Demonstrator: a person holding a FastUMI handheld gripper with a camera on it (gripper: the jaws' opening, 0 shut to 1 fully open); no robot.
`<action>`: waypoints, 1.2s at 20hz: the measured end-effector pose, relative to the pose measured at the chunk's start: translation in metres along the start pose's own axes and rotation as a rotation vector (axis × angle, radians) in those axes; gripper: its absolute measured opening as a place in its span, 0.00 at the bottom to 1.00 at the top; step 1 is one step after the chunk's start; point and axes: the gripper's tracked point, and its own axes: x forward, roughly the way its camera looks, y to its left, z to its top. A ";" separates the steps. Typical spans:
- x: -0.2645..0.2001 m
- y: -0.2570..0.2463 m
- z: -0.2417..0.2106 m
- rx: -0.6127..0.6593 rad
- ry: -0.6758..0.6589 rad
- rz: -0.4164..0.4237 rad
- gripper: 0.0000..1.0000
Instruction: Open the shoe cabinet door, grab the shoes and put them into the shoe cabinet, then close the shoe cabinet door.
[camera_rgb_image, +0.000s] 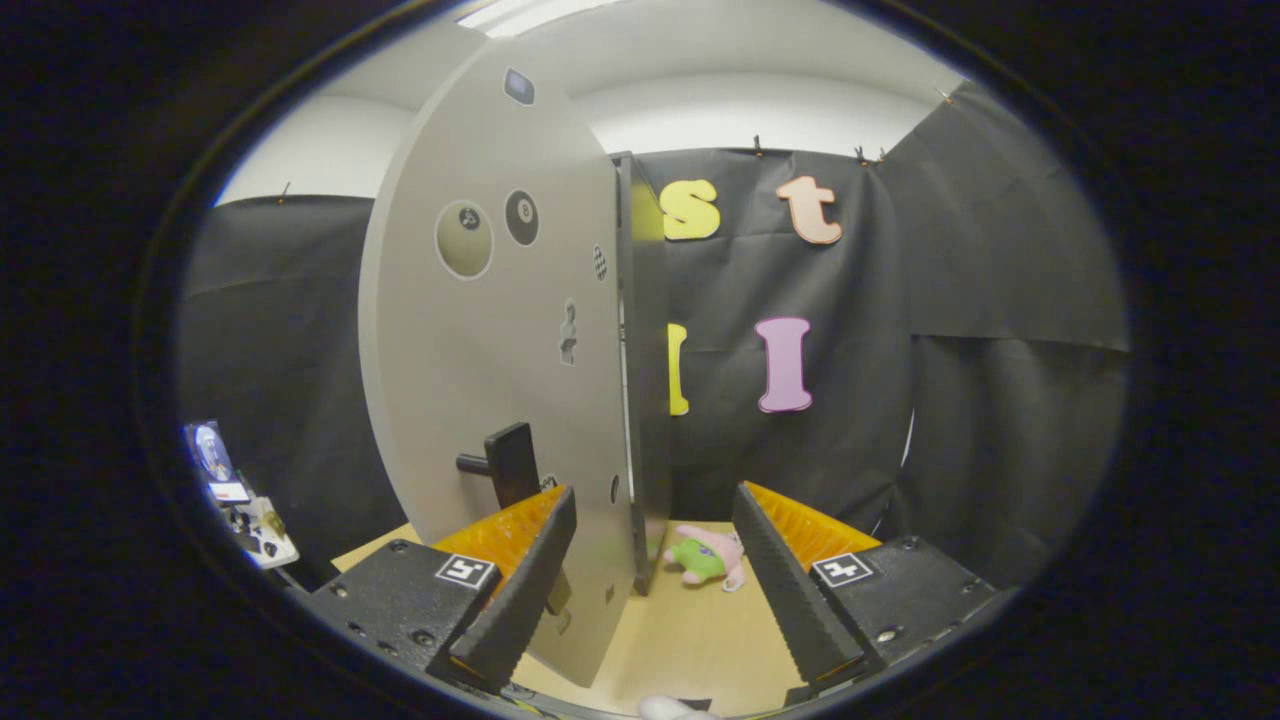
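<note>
Facing the cabinet door (490, 330) edge-on, fingers (655, 585) spread wide, gripping nothing.

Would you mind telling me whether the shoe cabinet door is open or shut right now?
Open: the door stands swung out, edge-on between the open hand-held gripper's fingers, with its handle ungripped.

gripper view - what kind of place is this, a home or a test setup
Likely a staged test booth, not a home: black cloth wall, a grey cabinet door swung open between the open tool fingers, a plush toy on the wooden table.
</note>
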 end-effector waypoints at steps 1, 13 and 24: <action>0.000 0.001 0.001 -0.009 -0.002 -0.005 1.00; 0.000 0.040 -0.004 0.011 0.005 -0.104 0.95; 0.029 0.128 -0.009 0.020 0.011 -0.097 0.95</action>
